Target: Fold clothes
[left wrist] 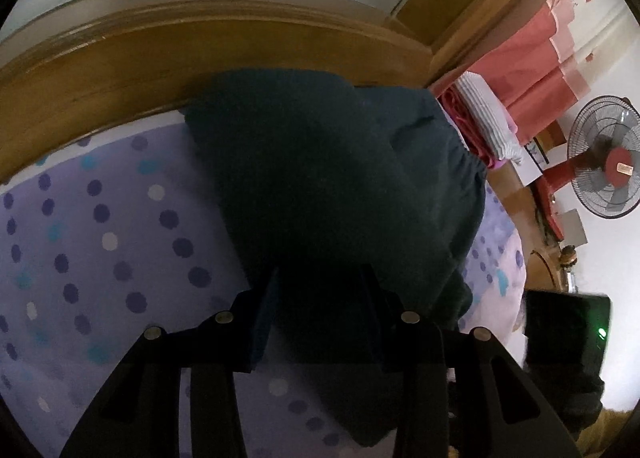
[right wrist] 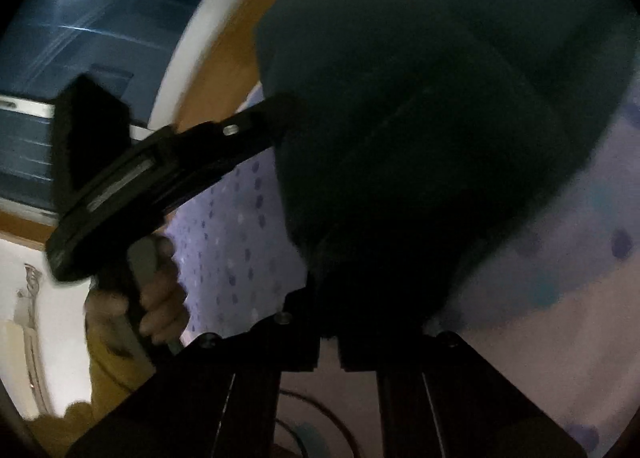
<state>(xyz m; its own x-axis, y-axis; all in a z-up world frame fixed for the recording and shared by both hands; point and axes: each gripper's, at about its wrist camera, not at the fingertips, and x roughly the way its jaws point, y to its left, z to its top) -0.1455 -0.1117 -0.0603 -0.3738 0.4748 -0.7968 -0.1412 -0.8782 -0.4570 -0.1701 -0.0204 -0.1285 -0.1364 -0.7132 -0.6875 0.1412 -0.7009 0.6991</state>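
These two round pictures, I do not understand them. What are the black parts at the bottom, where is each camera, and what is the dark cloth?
No robot is here. A person holds a hand tool with two fingers in each hand, and a wide-angle camera on each tool looks forward along the fingers, which makes the pictures round.

The left tool's view shows the left gripper, its fingers partly apart with the dark garment bunched between them. The right tool's view shows the right gripper, closed on the same garment. It also shows the other tool from the side, with the person's hand on its handle.

The garment lies partly on a dotted purple bedsheet, in front of a wooden headboard. A fan stands at the side.
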